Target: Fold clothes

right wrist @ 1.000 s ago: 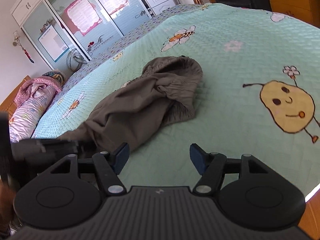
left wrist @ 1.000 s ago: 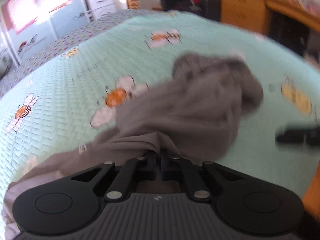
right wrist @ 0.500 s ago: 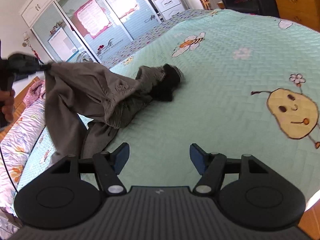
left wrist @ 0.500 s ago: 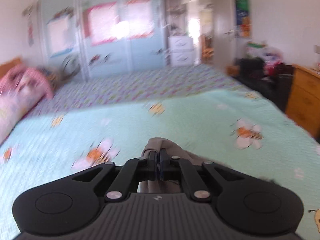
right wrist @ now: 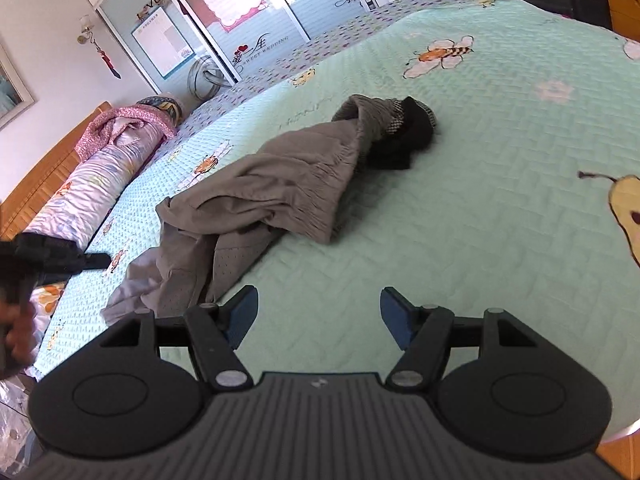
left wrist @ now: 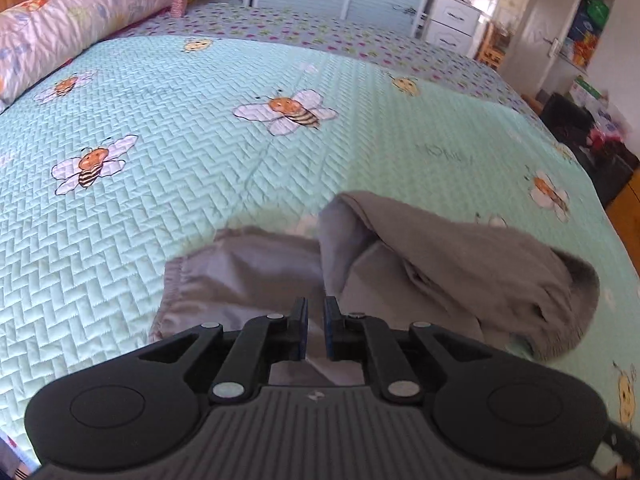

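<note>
**Trousers released, unfolded**

Grey trousers lie crumpled on the bee-print quilt; no fold is made yet. My left gripper has just cracked open, cloth-free; my right gripper gapes wide, empty.

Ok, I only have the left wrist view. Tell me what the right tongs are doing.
Observer: The right tongs stand wide open over bare bedspread, nothing between them.
Operator: Now check that my left tongs are clear of the trousers.
Observer: From the right wrist view, the left tongs hover beside the trousers and look clear of the cloth. They have just been opening, with nothing between them.
Operator: Describe the trousers' far end.
Observer: A black piece, partly checked, lies there against the grey cloth.
</note>
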`<state>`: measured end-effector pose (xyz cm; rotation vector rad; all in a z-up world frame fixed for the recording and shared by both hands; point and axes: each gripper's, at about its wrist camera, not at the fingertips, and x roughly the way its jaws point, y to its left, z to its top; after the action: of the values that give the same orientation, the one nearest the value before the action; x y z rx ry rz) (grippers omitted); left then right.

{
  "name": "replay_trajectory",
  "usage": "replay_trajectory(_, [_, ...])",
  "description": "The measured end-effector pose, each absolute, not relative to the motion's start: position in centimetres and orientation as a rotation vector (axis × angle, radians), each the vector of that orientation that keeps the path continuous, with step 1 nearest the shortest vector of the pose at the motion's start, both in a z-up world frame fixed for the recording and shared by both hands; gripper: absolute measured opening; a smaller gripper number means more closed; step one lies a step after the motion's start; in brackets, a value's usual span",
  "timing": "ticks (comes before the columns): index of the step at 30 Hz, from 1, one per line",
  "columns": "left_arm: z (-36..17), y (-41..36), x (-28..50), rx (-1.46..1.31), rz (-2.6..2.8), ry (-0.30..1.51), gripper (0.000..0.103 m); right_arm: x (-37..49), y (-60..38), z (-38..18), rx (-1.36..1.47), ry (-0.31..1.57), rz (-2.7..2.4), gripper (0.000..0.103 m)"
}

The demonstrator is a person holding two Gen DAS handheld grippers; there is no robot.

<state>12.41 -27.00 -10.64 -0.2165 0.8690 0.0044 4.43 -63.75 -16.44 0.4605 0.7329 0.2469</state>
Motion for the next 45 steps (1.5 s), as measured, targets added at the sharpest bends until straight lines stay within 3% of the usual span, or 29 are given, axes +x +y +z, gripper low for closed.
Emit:
replay_trajectory(1, [-10.4,-27.3,12.0,-0.212,-0.016,0.874,0.012,4.8,-63.5,-16.4,0.452,0.727,0.245,0.069])
replay_trajectory(3, [-10.4,-27.7,11.3,-0.219,-0.054,0.872,0.028,5.3,-63.0,-16.7,0.452,0.727,0.221,0.069])
replay_trajectory(9, [-11.1,-28.0,9.7,-0.278,-0.171,0.878,0.039,5.2,-62.4,-17.9,0.542,0.797,0.189,0.069])
replay_trajectory(20, [-14.2,-28.1,9.3,-0.316,-0.257,0.933,0.041,7.7,-61.7,-16.5,0.576,0.773,0.146,0.073])
replay_trajectory(28, [-15.7,-29.1,9.4,-0.282,-0.298,0.985,0.041,14.8,-63.4,-20.5,0.74,0.756,0.096,0.072])
replay_trajectory(30, [-15.9,-28.9,9.5,-0.289,-0.291,0.991,0.041,15.3,-62.6,-20.2,0.686,0.739,0.12,0.05])
replay_trajectory(31, [-16.0,-28.8,9.6,-0.289,-0.284,0.993,0.041,15.5,-62.0,-19.8,0.635,0.746,0.138,0.02])
replay_trajectory(34, [-16.2,-28.8,9.6,-0.26,-0.255,0.997,0.042,15.5,-59.7,-17.4,0.465,0.727,0.188,0.007])
replay_trajectory(39, [-16.0,-29.4,9.5,-0.173,-0.189,1.012,0.043,13.6,-57.8,-11.5,0.35,0.613,0.337,0.006])
replay_trajectory(43, [-15.0,-30.1,9.2,-0.079,-0.133,1.004,0.046,11.8,-61.6,-6.2,0.475,0.439,0.32,0.005])
replay_trajectory(45, [-14.3,-30.8,9.1,-0.014,-0.107,0.988,0.054,11.2,-65.4,-4.4,0.55,0.353,0.241,0.005])
